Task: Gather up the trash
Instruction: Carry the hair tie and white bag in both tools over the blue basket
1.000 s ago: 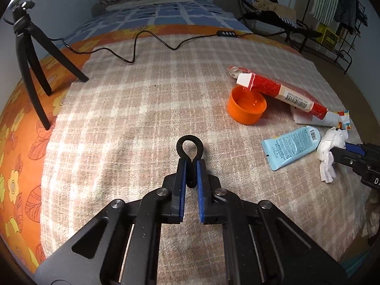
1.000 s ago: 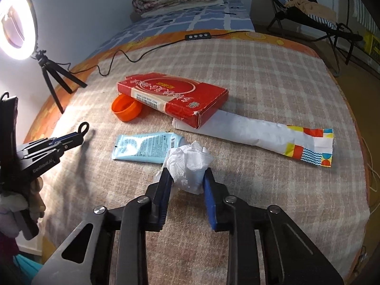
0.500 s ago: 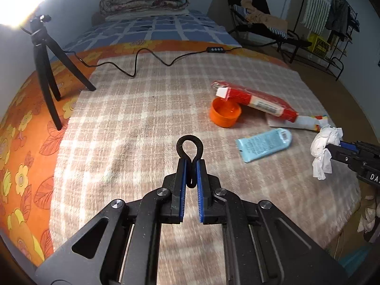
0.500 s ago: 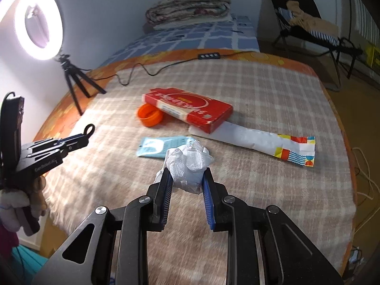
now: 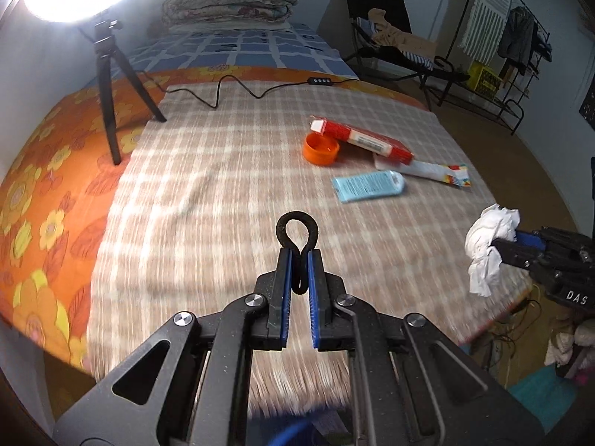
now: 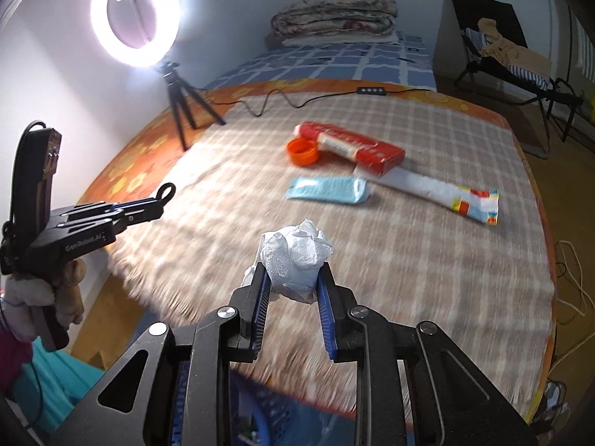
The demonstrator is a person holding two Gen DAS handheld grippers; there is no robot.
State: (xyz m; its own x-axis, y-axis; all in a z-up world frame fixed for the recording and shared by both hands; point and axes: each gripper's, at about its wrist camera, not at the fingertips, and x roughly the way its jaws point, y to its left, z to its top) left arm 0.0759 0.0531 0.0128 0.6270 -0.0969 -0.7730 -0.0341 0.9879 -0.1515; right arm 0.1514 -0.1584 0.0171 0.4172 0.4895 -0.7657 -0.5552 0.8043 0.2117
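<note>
My right gripper is shut on a crumpled white tissue, held in the air above the near edge of the checked bed cover; the tissue also shows in the left wrist view. My left gripper is shut on a black looped handle; what hangs below it is hidden. On the cover lie an orange cap, a red box, a light blue tube and a white wrapper with a coloured end.
A ring light on a black tripod stands at the left of the bed, its cable across the far side. Folded blankets lie at the head. A chair and a clothes rack stand on the right.
Both grippers have pulled back and up from the bed. The tissue came up off the cover in my right gripper. The left gripper keeps its hold on the loop.
</note>
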